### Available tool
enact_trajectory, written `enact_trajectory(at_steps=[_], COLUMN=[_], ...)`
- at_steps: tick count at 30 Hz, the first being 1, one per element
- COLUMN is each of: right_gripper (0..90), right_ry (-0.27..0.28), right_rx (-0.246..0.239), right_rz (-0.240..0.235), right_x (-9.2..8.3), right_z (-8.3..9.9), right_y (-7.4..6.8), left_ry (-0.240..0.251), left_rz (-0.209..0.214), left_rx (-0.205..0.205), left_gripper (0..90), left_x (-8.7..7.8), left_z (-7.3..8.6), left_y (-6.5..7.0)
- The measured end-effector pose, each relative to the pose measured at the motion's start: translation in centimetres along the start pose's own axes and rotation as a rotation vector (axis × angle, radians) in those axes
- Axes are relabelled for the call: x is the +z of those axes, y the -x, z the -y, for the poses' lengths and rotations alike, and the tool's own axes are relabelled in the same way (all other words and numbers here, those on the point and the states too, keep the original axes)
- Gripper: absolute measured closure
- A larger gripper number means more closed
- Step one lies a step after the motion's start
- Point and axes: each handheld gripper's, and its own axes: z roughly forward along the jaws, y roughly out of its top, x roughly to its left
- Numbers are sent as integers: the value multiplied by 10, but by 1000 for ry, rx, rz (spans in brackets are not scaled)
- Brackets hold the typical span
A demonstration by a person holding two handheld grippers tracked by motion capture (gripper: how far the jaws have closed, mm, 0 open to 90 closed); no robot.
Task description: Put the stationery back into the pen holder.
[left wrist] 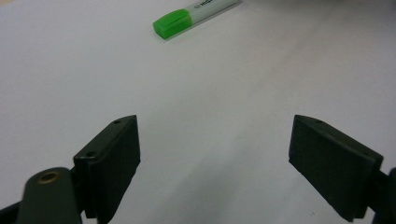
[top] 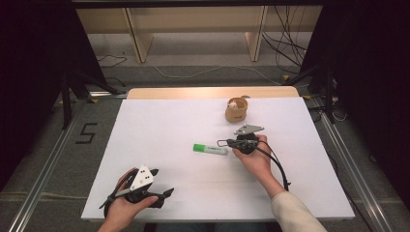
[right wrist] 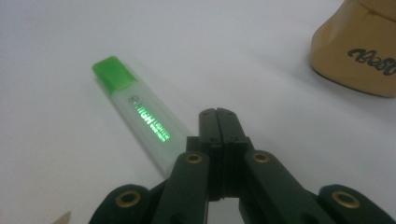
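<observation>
While lying flat, highlighter (top: 210, 149): green cap, pale barrel | left tool (left wrist: 215, 163) spread | right tool (right wrist: 217, 122) pressed together

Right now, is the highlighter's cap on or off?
On. The green cap sits on the end of the highlighter, which lies flat on the white table.

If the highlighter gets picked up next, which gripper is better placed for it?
Probably the right gripper: it sits beside the highlighter, though its jaws are shut. The left gripper, jaws open, hangs much farther back at the table's near edge.
</observation>
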Motion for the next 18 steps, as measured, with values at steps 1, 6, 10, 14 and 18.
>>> enact_trajectory(at_steps=[1, 6, 10, 14, 18], right_gripper=[900, 900, 900, 900, 900], right_ry=[-7, -32, -48, -68, -91], right_rx=[2, 2, 0, 2, 5], right_rz=[-2, -12, -8, -2, 2], right_x=[3, 17, 22, 26, 29], right_z=[-2, -5, -7, -7, -4], right_y=[0, -1, -1, 0, 2], left_ry=[0, -2, -1, -2, -2], left_rz=[1, -4, -7, -7, -6], left_rx=[-1, 0, 4, 6, 5], left_gripper=[164, 164, 164, 165, 165], left_x=[0, 0, 0, 0, 0], left_z=[0, 0, 0, 0, 0], left_y=[0, -2, -2, -2, -2])
